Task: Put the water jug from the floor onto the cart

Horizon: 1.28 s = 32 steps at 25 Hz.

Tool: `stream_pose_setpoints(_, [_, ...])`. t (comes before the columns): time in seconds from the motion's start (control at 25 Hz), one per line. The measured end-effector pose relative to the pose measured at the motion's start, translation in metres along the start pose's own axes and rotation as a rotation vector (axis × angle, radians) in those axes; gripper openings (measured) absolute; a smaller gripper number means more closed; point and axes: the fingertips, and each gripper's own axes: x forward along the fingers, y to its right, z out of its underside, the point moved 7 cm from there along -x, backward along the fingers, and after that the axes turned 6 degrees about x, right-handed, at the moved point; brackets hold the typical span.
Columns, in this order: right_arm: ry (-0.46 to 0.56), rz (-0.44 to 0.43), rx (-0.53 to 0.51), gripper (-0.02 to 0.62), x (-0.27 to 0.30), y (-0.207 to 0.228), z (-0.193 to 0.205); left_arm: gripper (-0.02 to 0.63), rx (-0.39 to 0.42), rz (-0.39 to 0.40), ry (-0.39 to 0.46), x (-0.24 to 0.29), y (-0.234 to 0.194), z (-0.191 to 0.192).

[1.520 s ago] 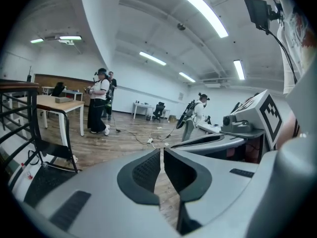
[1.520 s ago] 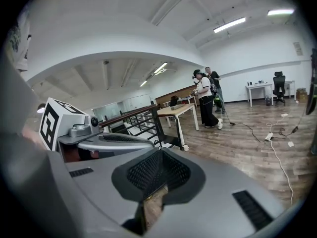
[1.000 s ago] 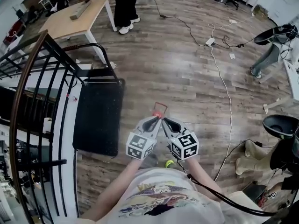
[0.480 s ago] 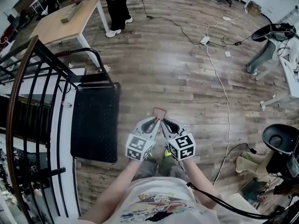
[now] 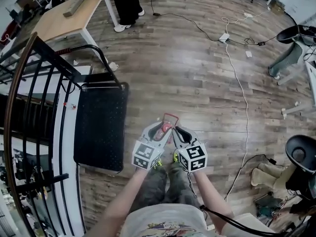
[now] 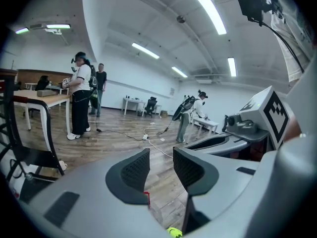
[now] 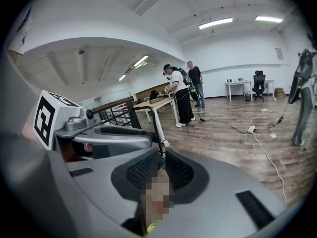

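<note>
Our left gripper had just been opening its jaws on nothing, our right gripper was pressed closed, and the black cart lay at nine o'clock.

Plank floor with cart, cable, perhaps boots.

Forearms extended toward 12 o'clock, tips tilted down, side by side. On left tool jaws just opening, pads apart, nothing gripped. On right tool jaws closed together.
</note>
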Motion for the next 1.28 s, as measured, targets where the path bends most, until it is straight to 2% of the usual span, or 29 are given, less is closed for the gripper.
stream_pose_setpoints(0.2, [-0.013, 0.007, -0.007, 0.031, 0.027, 0.023, 0.016, 0.124, 0.01, -0.018, -0.022, 0.026, -0.012, 0.024])
stream_pose_setpoints(0.36, [-0.037, 0.032, -0.013, 0.034, 0.05, 0.042, 0.039, 0.129, 0.048, -0.037, -0.064, 0.049, -0.021, 0.053])
stream_pose_setpoints(0.44, [-0.05, 0.041, -0.009, 0.037, 0.058, 0.05, 0.054, 0.134, 0.033, -0.042, -0.073, 0.057, -0.023, 0.07])
stream_pose_setpoints(0.6, [-0.062, 0.058, 0.025, 0.105, 0.079, 0.071, 0.076, 0.147, 0.003, -0.056, -0.083, 0.076, -0.036, 0.096])
stream_pose_setpoints(1.28, [-0.086, 0.129, 0.069, 0.137, 0.159, 0.128, 0.168, 0.182, 0.016, -0.074, -0.168, 0.143, -0.071, 0.201])
